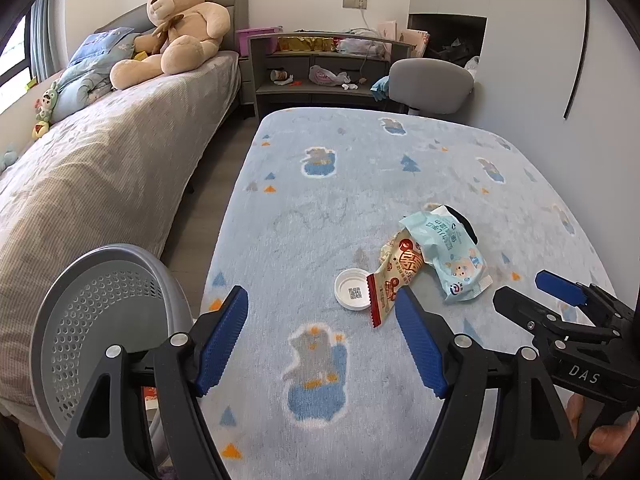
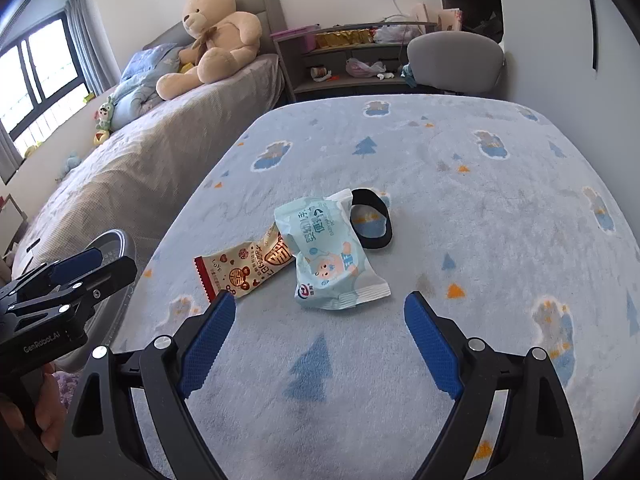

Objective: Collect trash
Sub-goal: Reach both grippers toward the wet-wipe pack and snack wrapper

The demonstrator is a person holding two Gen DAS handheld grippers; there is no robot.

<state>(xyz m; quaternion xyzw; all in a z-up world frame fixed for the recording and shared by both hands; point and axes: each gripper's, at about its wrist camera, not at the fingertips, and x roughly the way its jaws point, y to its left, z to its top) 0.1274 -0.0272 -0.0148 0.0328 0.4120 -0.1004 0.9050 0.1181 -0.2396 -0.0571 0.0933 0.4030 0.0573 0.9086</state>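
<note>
On the light blue patterned blanket (image 1: 320, 208) lie a white bottle cap (image 1: 352, 290), a beige and red snack wrapper (image 1: 394, 276) (image 2: 248, 270), a pale blue wipes packet (image 1: 448, 256) (image 2: 332, 248) and a black band (image 1: 464, 224) (image 2: 372, 218). My left gripper (image 1: 321, 292) (image 2: 96, 270) is open just short of the cap and the wrapper, holding nothing. My right gripper (image 2: 320, 299) (image 1: 532, 292) is open in front of the packet, also with nothing in it. The cap does not show in the right wrist view.
A grey perforated bin (image 1: 108, 320) (image 2: 116, 248) stands at the table's left edge, beside the left gripper. Beyond a strip of floor is a bed (image 1: 100, 168) with a teddy bear (image 1: 180, 28). A grey chair (image 1: 430, 84) and a shelf (image 1: 320, 68) stand behind the table.
</note>
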